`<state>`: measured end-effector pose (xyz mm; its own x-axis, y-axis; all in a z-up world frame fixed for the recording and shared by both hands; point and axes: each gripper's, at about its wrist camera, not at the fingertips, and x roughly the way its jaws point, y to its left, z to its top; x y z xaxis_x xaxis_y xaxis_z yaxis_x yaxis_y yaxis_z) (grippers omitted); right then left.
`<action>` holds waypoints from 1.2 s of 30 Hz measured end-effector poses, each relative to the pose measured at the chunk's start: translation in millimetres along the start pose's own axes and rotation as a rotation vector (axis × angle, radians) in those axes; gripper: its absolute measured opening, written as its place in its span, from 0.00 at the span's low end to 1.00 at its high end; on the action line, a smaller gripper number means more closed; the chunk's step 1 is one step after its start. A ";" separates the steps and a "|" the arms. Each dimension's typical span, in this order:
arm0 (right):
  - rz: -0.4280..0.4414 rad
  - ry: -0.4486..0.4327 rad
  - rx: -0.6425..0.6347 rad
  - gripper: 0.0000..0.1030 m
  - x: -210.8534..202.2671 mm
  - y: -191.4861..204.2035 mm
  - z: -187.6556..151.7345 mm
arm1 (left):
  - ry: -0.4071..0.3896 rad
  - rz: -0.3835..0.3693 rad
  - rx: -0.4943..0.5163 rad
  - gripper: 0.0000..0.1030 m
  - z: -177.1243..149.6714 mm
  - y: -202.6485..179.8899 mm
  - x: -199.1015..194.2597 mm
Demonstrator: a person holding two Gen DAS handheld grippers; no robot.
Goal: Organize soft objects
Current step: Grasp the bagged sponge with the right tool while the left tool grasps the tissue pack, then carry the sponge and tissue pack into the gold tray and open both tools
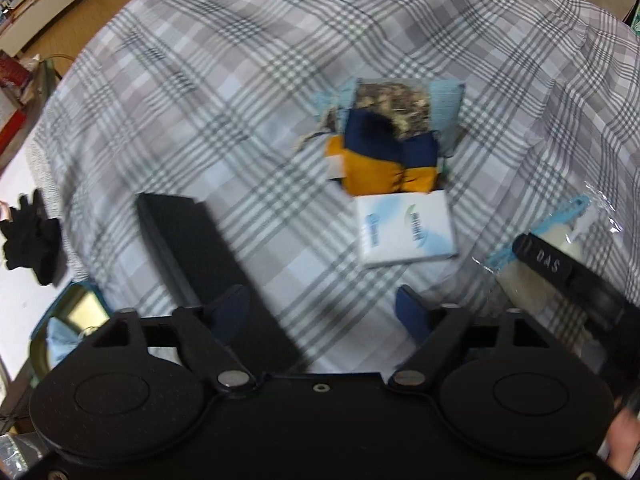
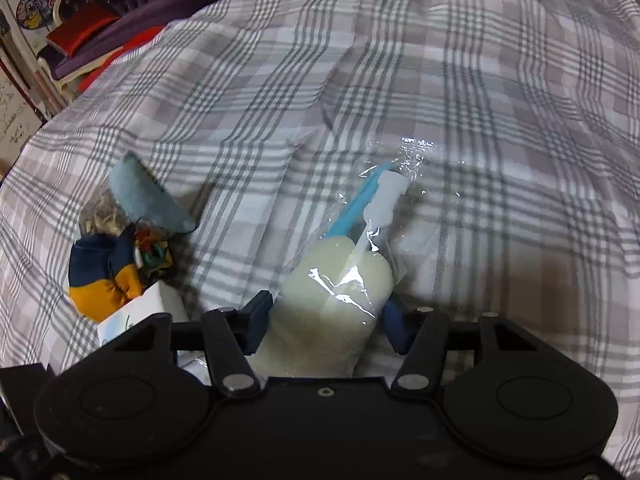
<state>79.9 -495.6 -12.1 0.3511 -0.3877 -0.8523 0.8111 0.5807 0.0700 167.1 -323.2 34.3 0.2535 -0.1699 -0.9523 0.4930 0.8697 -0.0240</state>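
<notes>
Looking from the left: passing a black glove (image 1: 30, 236) lying off the checked blanket (image 1: 200, 100), then a black foam block (image 1: 212, 264) lying flat on it. Hovering just past that block with the left gripper (image 1: 320, 304), fingers spread wide apart, holding nothing at all. Finding 1 small pile farther out in the middle: an orange and blue beanbag (image 1: 380, 160) leaning on a light blue cushion (image 1: 444, 108), with a white tissue pack (image 1: 406, 226) touching the beanbag's near edge. Reaching the right side last: squeezing a wrapped sponge brush (image 2: 332, 280) with the right gripper (image 2: 328, 316), 1 finger pressing on each side of the soft cream part, the blue handle pointing away inside the shiny clear bag. Not being able to tell whether the sponge is lifted or lying on the blanket. Probably working on the gathering step, bringing this sponge over to join the pile. Needing next a gentle carry to the left, keeping the slippery bag from sliding out, then setting it down beside the tissue pack without knocking the beanbag over.
</notes>
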 end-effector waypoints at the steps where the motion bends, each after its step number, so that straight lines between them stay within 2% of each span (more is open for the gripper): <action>1: -0.021 -0.022 -0.001 0.55 -2.2 -2.1 0.7 | -0.003 -0.003 0.004 0.79 1.6 -4.6 2.5; 3: -0.049 -0.051 0.008 0.55 -4.9 -8.5 2.5 | -0.001 -0.002 0.020 0.79 5.1 -14.4 8.0; 7: -0.005 -0.044 0.067 0.55 -6.4 -26.0 5.8 | 0.007 0.005 0.047 0.81 12.8 -29.3 21.2; 18: 0.006 -0.039 0.125 0.55 1.5 -42.2 8.3 | 0.044 -0.022 0.030 0.84 24.1 -49.2 55.7; 24: 0.020 -0.041 0.131 0.55 1.8 -41.9 7.7 | 0.065 0.007 0.032 0.85 30.4 -57.4 76.0; 28: 0.025 -0.045 0.126 0.55 1.6 -42.0 7.2 | 0.061 0.013 -0.004 0.85 35.3 -56.2 84.9; 30: 0.024 -0.048 0.122 0.55 1.6 -41.2 6.5 | 0.050 0.004 -0.009 0.82 37.2 -55.5 85.1; 31: 0.027 -0.048 0.119 0.55 1.6 -40.8 6.4 | 0.049 -0.001 -0.008 0.78 37.9 -55.6 85.0; 32: 0.030 -0.051 0.117 0.55 1.4 -40.8 6.3 | 0.050 -0.017 -0.010 0.68 38.9 -53.8 84.0; 36: 0.043 -0.078 0.116 0.55 -3.1 -42.1 5.7 | 0.031 -0.039 -0.032 0.68 39.4 -43.5 66.9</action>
<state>47.3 -522.9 -9.5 0.4178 -0.4212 -0.8050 0.8417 0.5130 0.1685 195.4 -390.6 -16.4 0.2085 -0.1901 -0.9594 0.4750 0.8771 -0.0706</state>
